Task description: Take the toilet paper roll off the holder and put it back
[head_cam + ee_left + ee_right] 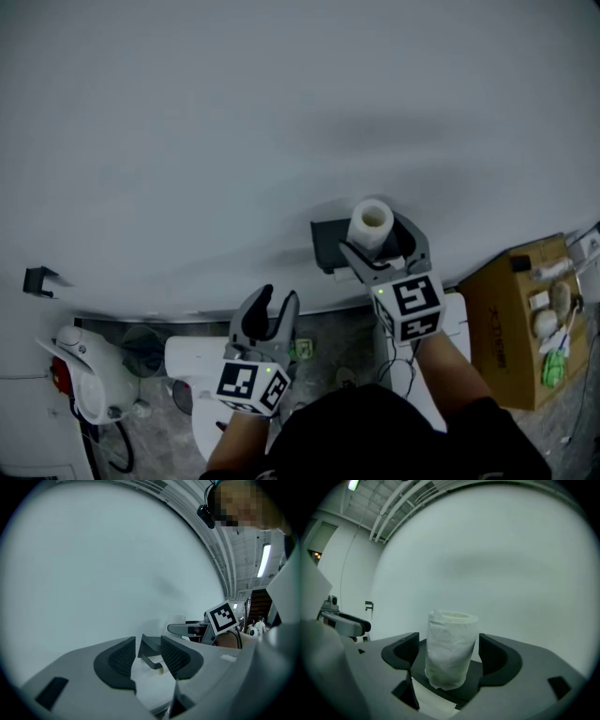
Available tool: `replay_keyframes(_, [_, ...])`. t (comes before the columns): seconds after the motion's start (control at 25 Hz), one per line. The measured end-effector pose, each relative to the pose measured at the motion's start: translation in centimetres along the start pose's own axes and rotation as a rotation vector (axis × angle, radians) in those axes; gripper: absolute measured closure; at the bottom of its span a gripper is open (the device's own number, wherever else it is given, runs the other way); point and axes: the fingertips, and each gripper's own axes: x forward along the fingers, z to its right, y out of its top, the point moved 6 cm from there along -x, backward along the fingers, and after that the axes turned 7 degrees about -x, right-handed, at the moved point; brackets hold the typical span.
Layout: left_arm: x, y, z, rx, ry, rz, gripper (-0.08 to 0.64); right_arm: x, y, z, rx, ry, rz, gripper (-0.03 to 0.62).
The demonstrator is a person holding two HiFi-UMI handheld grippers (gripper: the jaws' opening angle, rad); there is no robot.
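A white toilet paper roll (370, 223) stands upright on a black wall-mounted holder (328, 246). My right gripper (382, 247) reaches level to the wall with one jaw on each side of the roll. In the right gripper view the roll (450, 648) rests on the holder's black shelf (472, 682), and narrow gaps show between it and the dark pads (404, 654), so this gripper (449, 657) is open. My left gripper (278, 305) hangs lower and to the left, clear of the holder. Its jaws stand apart with nothing gripped (149, 656).
A plain white wall (281, 112) fills most of the view. Below it are a white toilet (192, 361), a white appliance with a red part (84, 370), and a cardboard box (520, 323) holding small items at the right. A small black bracket (37, 279) sits on the wall far left.
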Motion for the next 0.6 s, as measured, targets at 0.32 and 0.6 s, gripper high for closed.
replay_keyframes(0.32, [-3.5,0.4,-0.4,0.000,-0.013,0.010,0.403,-3.0,0.7,-1.2,0.058,-0.087,0.022,0.199])
replay_keyframes(0.6, [-7.6,0.6,-0.6,0.007,-0.030,0.020,0.403,-6.2,2.1,-5.2,0.119,-0.030,0.089,0.298])
